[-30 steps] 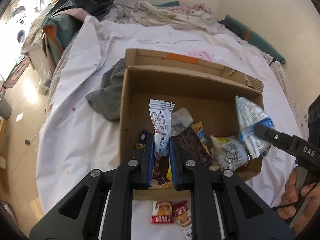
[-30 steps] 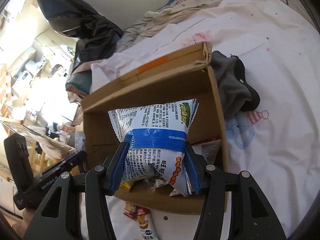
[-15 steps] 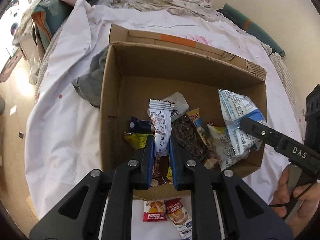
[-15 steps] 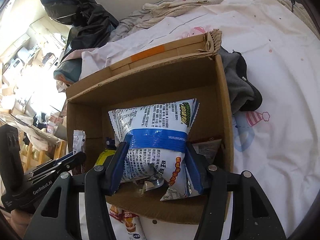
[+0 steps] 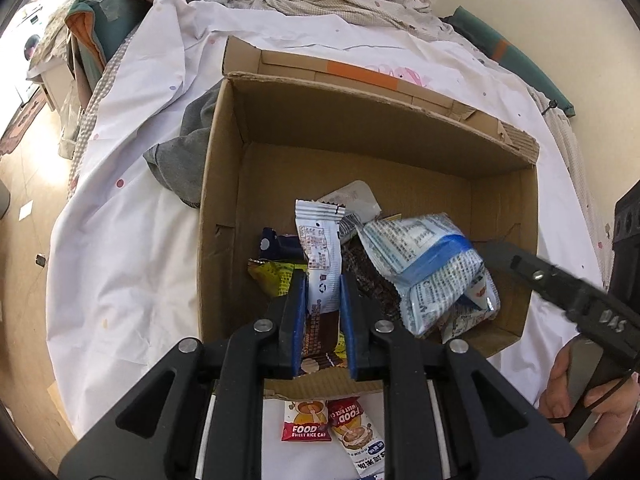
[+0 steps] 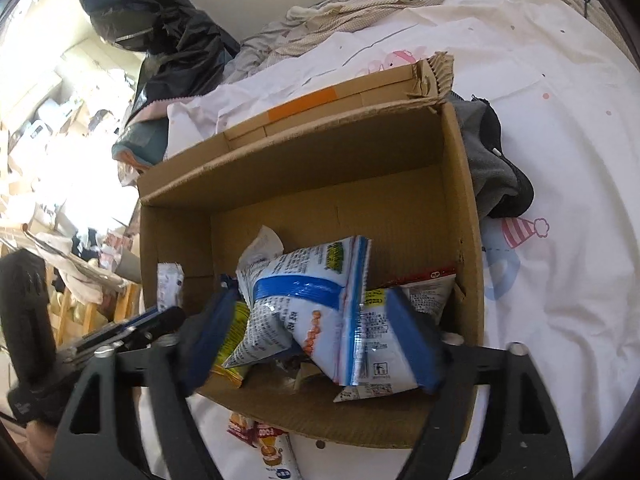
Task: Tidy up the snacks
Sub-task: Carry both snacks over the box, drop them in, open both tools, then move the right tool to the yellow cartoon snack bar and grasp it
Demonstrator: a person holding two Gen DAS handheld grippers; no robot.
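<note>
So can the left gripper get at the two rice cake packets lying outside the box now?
Probably not yet. The left gripper is still occupied by a long snack bar wrapper over the cardboard box. The rice cake packets lie uncovered on the sheet just below it.

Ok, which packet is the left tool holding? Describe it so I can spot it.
Find the open cardboard box on the white sheet. Over its near wall, the left tool pinches a narrow bar wrapper. It alone stands upright: silver-white top, brown bottom, unlike the puffy blue-striped bag beside it.

Right gripper (image 6: pixel 316 344) jaws opening, blue-white snack bag (image 6: pixel 316 312) between, over cardboard box (image 6: pixel 464 216)
</note>
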